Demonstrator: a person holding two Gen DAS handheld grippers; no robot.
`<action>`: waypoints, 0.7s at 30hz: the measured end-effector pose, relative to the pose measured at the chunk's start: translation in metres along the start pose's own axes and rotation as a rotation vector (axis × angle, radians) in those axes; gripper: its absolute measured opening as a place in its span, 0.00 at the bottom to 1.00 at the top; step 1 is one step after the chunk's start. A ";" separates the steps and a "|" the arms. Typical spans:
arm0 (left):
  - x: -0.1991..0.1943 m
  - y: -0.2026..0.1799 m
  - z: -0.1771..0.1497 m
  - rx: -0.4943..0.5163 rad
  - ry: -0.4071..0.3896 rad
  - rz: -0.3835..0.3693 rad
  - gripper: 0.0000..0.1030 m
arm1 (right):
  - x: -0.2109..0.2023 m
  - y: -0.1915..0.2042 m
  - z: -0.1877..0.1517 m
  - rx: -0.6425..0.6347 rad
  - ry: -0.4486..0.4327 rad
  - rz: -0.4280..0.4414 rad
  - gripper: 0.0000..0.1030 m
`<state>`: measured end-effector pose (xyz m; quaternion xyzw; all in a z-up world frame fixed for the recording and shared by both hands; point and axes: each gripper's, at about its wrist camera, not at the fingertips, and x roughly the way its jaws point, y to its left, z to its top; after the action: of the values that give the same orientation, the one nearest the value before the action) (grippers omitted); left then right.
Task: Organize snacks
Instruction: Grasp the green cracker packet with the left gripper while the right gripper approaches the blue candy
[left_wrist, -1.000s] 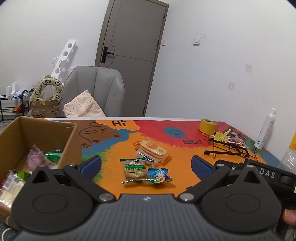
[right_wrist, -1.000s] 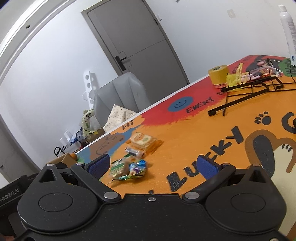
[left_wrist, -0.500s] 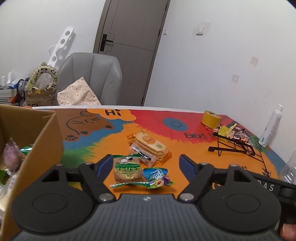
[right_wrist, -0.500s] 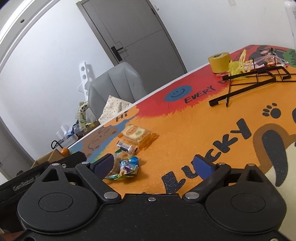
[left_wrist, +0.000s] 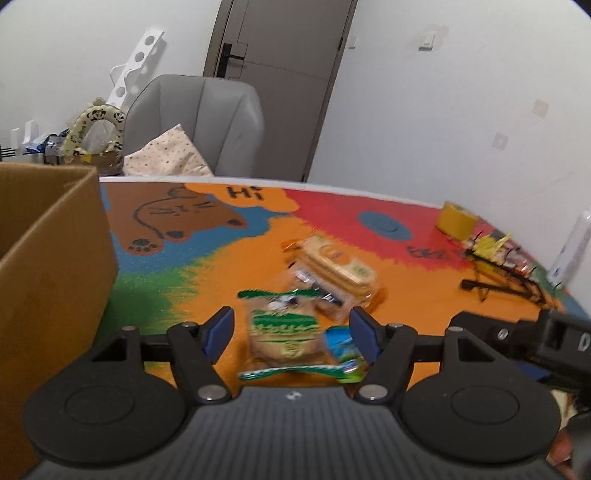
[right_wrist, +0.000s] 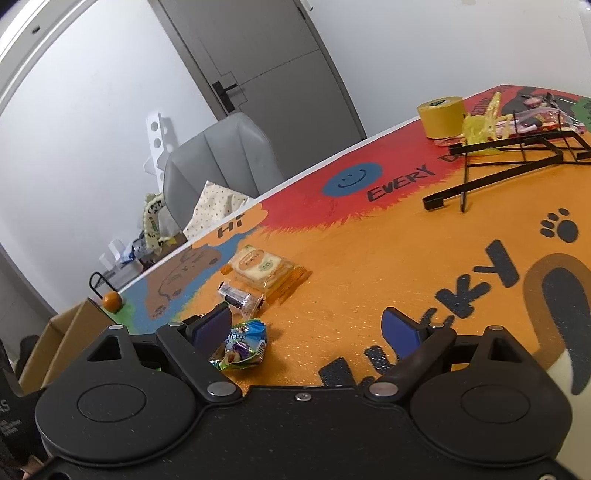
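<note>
Left gripper (left_wrist: 290, 334) fingers closing, green-wrapped snack (left_wrist: 282, 330) between them on worktop (left_wrist: 229, 266), untouched. Right gripper (right_wrist: 310, 326) fingers closing too, apart over bare worktop; blue snack (right_wrist: 242, 349) at its 9 o'clock, cardboard box (left_wrist: 48, 266) at left gripper's 9 o'clock.

Colourful cartoon-print table mat (left_wrist: 229, 258), brown cardboard box (left_wrist: 55, 258) at left, snack packets (left_wrist: 284, 328) just right of box, yellow tape roll (left_wrist: 455, 223) & black wire rack (right_wrist: 517, 155) far right

Snack packets (left_wrist: 295, 328) motion-blurred, cardboard box (left_wrist: 51, 266) cut off at left edge

Right gripper (right_wrist: 308, 326) jaws closing over the orange mat (right_wrist: 369, 273), empty; blue-green snack packet (right_wrist: 242, 349) lying beside its left fingertip (right_wrist: 212, 325).
</note>
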<state>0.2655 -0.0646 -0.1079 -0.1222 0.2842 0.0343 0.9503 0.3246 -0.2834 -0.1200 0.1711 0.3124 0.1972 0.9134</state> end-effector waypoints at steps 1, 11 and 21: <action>0.004 0.002 -0.001 -0.007 0.018 -0.002 0.66 | 0.003 0.002 0.000 -0.002 0.003 -0.001 0.88; 0.009 0.000 -0.011 0.041 0.032 0.021 0.62 | 0.028 0.025 -0.007 -0.035 0.030 -0.004 0.87; 0.003 -0.001 -0.011 0.045 0.054 0.007 0.47 | 0.036 0.021 -0.016 -0.049 0.016 0.041 0.86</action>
<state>0.2620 -0.0686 -0.1183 -0.1008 0.3109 0.0279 0.9447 0.3359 -0.2454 -0.1408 0.1532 0.3110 0.2247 0.9107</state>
